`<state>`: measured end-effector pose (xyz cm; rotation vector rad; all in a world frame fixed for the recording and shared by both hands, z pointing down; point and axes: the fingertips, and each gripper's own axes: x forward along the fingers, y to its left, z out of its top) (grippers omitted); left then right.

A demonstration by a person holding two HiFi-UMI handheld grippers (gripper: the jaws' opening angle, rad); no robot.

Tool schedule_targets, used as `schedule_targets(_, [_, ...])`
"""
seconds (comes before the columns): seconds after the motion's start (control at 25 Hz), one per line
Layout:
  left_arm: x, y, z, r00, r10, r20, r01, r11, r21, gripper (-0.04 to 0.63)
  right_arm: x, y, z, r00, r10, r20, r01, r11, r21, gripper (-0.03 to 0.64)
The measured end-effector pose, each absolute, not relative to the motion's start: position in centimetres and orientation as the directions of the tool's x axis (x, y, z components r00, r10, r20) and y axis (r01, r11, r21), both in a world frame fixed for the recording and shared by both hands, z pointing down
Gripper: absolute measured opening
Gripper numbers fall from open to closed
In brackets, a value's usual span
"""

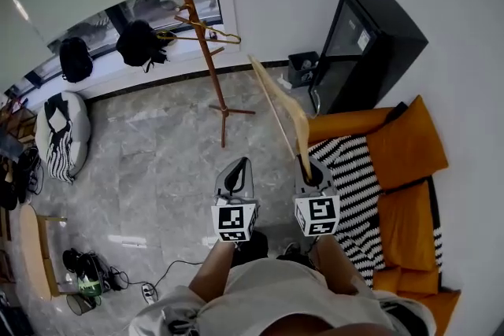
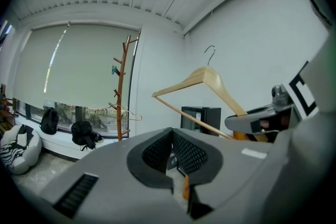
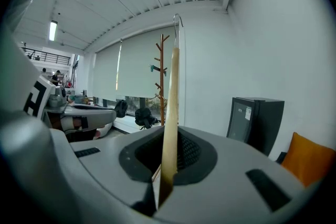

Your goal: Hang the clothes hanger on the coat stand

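Wood hanger (image 3: 170, 102): edge-on in R gripper (image 3: 166, 162); side-on, L gripper view.

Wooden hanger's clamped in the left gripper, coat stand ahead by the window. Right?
Wrong gripper. The wooden hanger is clamped in the right gripper, as the right gripper view shows; the left gripper is shut on nothing. The coat stand is ahead by the window.

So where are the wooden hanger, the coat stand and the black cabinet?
wooden hanger (image 2: 223, 89), left gripper view, sloping shoulder.
coat stand (image 1: 214, 83), head view, brown pole.
black cabinet (image 1: 382, 27), head view, top.
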<state>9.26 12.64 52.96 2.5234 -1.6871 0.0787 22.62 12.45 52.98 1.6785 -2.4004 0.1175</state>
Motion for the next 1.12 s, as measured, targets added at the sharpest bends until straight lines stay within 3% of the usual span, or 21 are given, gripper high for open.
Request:
schedule_targets(0.44, [0.4,6.0,52.3,0.367,-0.926,0.091,-0.930,-0.361,0.072,0.011,15.1,5.0,51.3,-0.338,-0.916,0.215,-0.927,0.363,0.090,0.014])
schedule_targets(1.12, [-3.3,0.1,54.7,0.370,-0.919,0.135,-0.927,-0.354,0.126,0.011,9.7,-1.0,52.6,-0.433,-0.854,0.288,-0.875,0.475,0.095,0.013])
